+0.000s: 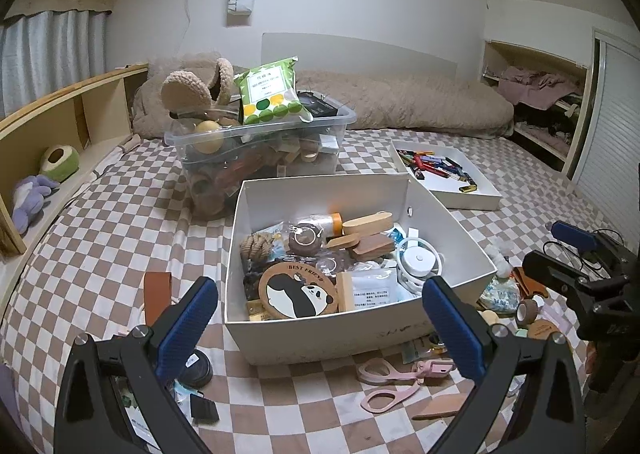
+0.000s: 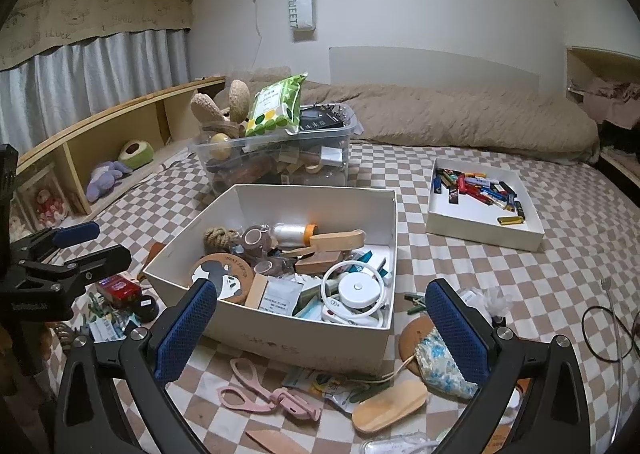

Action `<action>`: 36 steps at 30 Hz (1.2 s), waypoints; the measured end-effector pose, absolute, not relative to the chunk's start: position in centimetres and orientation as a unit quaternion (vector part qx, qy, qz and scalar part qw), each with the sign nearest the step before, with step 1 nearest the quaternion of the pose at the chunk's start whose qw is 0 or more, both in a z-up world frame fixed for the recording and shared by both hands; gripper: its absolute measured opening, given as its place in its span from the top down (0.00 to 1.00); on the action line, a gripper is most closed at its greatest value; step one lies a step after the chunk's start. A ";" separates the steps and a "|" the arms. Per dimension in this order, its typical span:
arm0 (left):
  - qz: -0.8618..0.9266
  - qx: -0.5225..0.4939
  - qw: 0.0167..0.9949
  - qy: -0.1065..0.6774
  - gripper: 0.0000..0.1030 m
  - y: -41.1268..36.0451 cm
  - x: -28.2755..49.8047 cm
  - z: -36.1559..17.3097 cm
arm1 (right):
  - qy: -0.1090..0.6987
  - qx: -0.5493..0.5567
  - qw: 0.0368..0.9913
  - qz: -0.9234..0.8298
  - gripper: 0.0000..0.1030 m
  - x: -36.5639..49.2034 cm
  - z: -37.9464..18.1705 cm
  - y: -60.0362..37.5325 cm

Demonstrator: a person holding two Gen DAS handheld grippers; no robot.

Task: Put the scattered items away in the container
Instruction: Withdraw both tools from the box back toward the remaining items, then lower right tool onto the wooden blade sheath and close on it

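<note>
Right up front are the left gripper and the right gripper, each with blue padded fingers spread wide and nothing between them. Both hang just above the checkered bedspread, brown and white squares, which covers a big bed filling most of the room.

The white box sits in the middle of the bed, already stuffed: a round panda coaster, wooden blocks, a rope knot, a white round gadget. Loose stuff lies all around it: pink scissors just in front of the box, a wooden oval piece near the right gripper, a floral cloth pouch beside that, a black round tin by the left gripper.

Behind the box there's a clear plastic bin piled over the rim (green dotted bag on top), and off to the right a shallow white tray of lighters. A beige quilt runs along the white wall, a wooden shelf with plush toys lines the left side, grey curtains above it.
</note>
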State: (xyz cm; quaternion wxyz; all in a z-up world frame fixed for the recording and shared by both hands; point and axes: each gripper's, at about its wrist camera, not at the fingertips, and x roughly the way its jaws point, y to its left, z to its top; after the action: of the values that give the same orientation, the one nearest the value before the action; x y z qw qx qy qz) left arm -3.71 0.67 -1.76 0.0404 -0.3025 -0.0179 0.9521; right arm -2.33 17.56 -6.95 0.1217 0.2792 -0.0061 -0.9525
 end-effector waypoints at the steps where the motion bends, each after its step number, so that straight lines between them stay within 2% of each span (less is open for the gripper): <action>1: 0.953 -0.301 0.039 -0.017 0.00 0.7 -3.6 -1.7 | -0.007 0.278 0.121 -0.953 0.00 -2.2 -6.9 17.6; 10: 0.954 -0.298 0.034 -0.020 0.00 1.0 -2.8 -2.7 | 0.000 0.274 0.107 -0.956 0.00 -0.7 -7.7 17.4; 36: 0.933 -0.356 0.049 -0.033 0.00 2.2 -1.6 -11.3 | -0.030 0.352 0.103 -0.930 0.00 1.6 -17.3 16.3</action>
State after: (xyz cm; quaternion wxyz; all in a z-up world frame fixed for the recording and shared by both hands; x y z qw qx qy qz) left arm -1.63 2.20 -11.27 0.0487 -0.3563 -0.0330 0.9325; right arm 1.59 16.33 -17.25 0.1031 0.3517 -0.0304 -0.9299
